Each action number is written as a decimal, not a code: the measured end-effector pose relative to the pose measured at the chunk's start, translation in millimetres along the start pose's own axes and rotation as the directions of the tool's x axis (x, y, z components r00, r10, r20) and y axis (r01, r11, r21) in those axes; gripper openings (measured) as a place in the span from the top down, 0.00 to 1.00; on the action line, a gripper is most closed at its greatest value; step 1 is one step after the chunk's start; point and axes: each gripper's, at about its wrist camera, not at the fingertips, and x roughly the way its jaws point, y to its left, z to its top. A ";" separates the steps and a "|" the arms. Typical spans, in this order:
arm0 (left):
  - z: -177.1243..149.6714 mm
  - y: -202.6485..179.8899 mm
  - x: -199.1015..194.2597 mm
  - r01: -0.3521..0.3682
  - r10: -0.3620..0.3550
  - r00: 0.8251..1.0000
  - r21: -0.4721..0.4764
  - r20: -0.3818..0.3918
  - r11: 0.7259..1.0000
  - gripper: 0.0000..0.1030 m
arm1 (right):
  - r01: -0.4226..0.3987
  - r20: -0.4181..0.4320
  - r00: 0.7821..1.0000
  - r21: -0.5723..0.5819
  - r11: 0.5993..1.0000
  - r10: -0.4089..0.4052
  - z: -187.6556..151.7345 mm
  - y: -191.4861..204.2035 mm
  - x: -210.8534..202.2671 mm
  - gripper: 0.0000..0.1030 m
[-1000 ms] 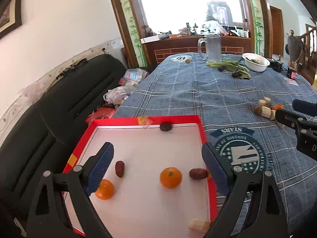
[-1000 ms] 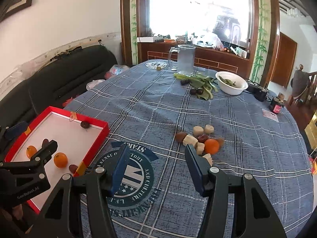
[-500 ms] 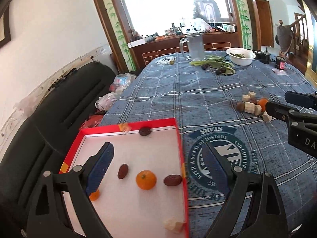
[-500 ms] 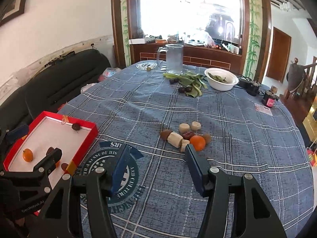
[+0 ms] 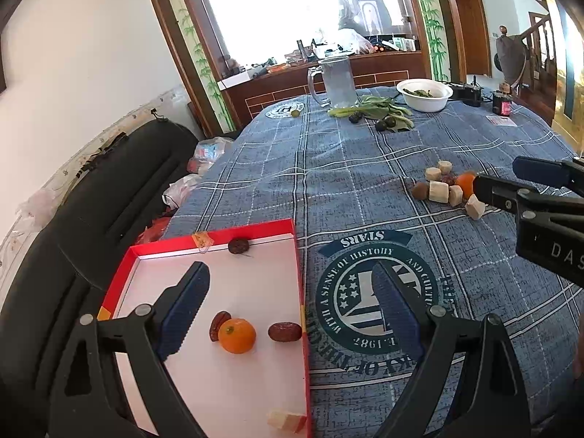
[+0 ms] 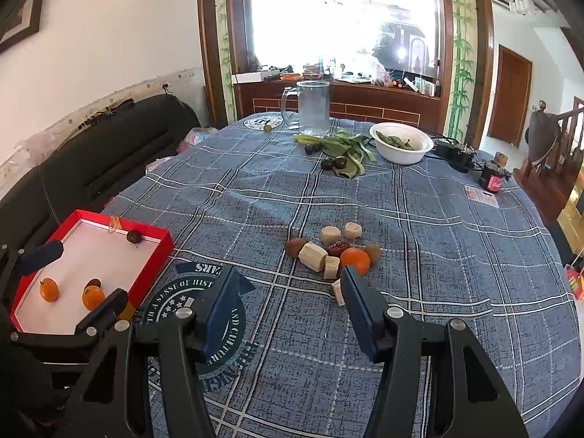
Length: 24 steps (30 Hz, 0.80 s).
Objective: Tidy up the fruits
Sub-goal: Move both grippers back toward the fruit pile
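Observation:
A red tray (image 5: 297, 273) (image 6: 160, 255) with a white floor lies at the table's left edge. It holds an orange (image 5: 237, 335), red dates (image 5: 284, 332), a dark fruit (image 5: 238, 245) at the far wall and a pale chunk (image 5: 286, 419); the right wrist view shows a second orange (image 6: 48, 289). A pile of pale chunks (image 6: 312, 255), an orange (image 6: 354, 260), a date and brown fruits lies mid-table (image 5: 443, 188). My left gripper (image 5: 292, 306) is open and empty above the tray's right edge. My right gripper (image 6: 288, 306) is open and empty, short of the pile.
At the far end stand a glass mug (image 6: 313, 107), green leaves with dark fruits (image 6: 343, 149), a white bowl (image 6: 400, 142) and a small red can (image 6: 492, 179). A black sofa (image 5: 91, 219) runs along the table's left side.
The left gripper has swung right and pulled back from over the tray toward its right edge. The right gripper has moved forward and right toward the pile. Both stayed open.

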 end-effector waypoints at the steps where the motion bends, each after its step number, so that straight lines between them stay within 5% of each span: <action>1: -0.1 -0.7 0.4 0.002 -0.002 1.000 0.001 0.000 1.000 0.12 | 0.000 0.000 1.000 -0.002 1.000 0.000 0.0 -0.2 -0.2 0.44; 24: -8.6 5.8 9.5 0.027 -0.027 0.999 -0.020 -0.020 0.999 0.12 | 0.063 0.022 0.998 -0.063 0.996 -0.062 2.9 17.0 0.2 0.44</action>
